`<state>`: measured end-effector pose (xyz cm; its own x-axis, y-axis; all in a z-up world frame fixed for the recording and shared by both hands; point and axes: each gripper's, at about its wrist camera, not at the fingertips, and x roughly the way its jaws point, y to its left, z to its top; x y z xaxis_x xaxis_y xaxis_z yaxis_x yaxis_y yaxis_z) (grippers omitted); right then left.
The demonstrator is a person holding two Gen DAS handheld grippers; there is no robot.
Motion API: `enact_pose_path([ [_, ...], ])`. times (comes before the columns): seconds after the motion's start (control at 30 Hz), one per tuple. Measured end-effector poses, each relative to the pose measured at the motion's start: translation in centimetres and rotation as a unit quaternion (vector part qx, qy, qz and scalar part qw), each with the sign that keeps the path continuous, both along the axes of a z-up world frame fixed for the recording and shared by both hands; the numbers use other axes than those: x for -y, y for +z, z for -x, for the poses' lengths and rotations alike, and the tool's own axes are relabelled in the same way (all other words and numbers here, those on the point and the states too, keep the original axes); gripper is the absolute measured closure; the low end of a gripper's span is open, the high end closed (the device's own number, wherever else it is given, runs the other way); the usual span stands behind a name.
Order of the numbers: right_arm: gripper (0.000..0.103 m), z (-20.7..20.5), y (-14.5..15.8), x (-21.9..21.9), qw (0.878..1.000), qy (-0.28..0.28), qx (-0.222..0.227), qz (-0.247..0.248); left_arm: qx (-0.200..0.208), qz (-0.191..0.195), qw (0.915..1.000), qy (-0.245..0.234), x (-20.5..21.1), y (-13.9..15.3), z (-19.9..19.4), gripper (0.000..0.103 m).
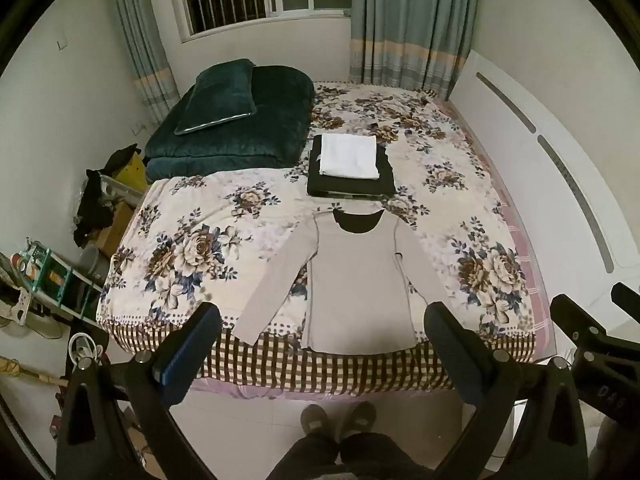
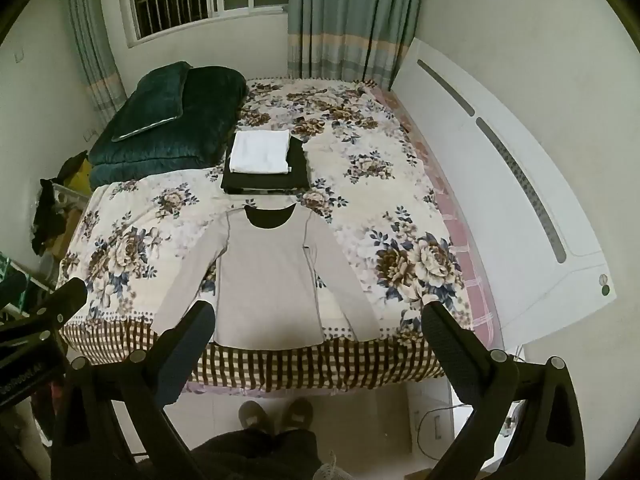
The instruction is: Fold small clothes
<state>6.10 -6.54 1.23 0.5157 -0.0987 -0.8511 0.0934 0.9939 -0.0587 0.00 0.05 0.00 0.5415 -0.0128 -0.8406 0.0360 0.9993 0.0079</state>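
Both my claws are spread wide and hold nothing — the left claw (image 1: 322,340) and right claw (image 2: 318,340) hang above the foot of the bed (image 1: 492,344), well short of the cloth. The grey long-sleeved top (image 1: 356,280) lies flat, sleeves out, hem at the bed's edge, just in front of the folded stack (image 1: 350,168). I judge the first fold needs each claw pinching a sleeve — cuff and shoulder — carried inward evenly so the body stays smooth.
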Motion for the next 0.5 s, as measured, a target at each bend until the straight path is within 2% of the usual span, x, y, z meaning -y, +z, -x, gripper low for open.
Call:
enact_pose_path([
  [0.5, 0.0, -0.07, 0.51, -0.34, 1.0, -0.001, 0.006, -0.008, 0.004, -0.004, 1.0, 0.001, -0.17, 0.29, 0.21, 0.0],
])
